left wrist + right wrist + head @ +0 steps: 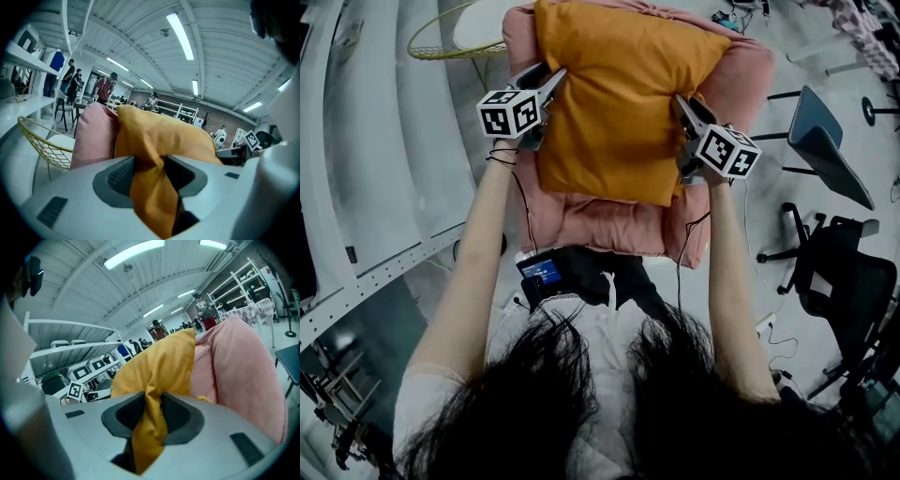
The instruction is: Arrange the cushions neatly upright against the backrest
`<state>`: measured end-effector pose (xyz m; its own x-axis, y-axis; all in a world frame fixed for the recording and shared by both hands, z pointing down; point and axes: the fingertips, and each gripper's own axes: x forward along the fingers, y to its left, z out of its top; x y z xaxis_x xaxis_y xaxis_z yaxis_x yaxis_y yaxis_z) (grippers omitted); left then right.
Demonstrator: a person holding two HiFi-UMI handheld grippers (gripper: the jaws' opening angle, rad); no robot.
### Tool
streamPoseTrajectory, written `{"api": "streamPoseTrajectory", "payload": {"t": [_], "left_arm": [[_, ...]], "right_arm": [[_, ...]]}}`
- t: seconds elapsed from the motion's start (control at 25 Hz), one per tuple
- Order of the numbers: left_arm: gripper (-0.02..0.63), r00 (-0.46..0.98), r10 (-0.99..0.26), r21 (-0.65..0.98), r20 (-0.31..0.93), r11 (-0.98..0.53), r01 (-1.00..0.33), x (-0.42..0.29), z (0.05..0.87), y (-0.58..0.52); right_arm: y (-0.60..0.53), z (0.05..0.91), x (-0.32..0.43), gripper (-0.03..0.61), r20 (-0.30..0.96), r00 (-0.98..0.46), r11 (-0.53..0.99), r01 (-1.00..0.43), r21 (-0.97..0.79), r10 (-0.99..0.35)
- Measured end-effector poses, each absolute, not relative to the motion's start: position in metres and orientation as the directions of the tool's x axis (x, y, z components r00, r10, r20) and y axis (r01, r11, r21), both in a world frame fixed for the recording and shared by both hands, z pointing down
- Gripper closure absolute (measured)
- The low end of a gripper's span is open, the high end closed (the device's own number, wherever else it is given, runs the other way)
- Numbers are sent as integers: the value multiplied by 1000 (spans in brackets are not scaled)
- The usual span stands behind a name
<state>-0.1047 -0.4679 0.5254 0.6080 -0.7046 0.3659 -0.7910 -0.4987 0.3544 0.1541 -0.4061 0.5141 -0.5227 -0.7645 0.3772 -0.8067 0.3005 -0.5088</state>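
At 6 o'clock in the head view, the person's dark hair fills the bottom edge. A small screen (542, 272) sits just above it. Two bare arms reach up toward 12 o'clock.

The left gripper (553, 79) sits at 10 o'clock, on the left edge of the orange cushion (619, 103). In the left gripper view its jaws stand moderately apart. A bunched fold of the orange cover fills the gap, touching both pads (123, 176).

The right gripper (682, 105) sits at 2 o'clock, on the cushion's right edge. In the right gripper view its jaws are narrow and pinch a thin fold of the same cover between the pads (176, 412).

The cushion hangs between the two grippers, over the pink chair (600, 230). Its top leans toward the chair's back at 12 o'clock. In both gripper views the pink padding (93, 136) rises just behind the cushion and touches it.

Beyond the chair, a yellow wire chair (441, 42) stands at 11 o'clock. A grey chair (825, 141) stands at 3 o'clock and a black office chair (848, 291) at 4 o'clock. Far off in the left gripper view, people (105, 86) stand among tables.
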Motion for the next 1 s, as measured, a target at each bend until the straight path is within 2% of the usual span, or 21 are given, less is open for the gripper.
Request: {"api": "streamPoseTrajectory", "payload": {"t": [0.2,0.36,0.52,0.6,0.72,0.84,1.0], "left_arm": [[341,590,-720,345,366,-483,-804,-115,514,-462],[339,560,-747,261,360,-495,-829,-125,493,-453],[339,571,-763,277,302,-503,-819,-134,465,-430],[341,605,-734,272,309,-541,-796,-127,462,-408],[340,641,-662,208,389,-614,-761,-109,478,-375],[340,661,-595,167,458,-673,-721,-88,496,-346],[341,695,-544,193,471,-705,-683,-62,506,-319]], "right_arm": [[-398,504,167,403,373,-520,305,-810,-501,-768],[-388,496,185,402,375,-502,303,-826,-476,-779],[-378,501,214,402,394,-453,263,-854,-448,-800],[-374,513,231,402,434,-412,223,-879,-422,-801],[-370,540,245,402,518,-393,218,-905,-367,-759],[-367,574,244,394,654,-376,294,-926,-237,-656],[-364,617,240,354,778,-346,392,-909,-141,-524]]}}
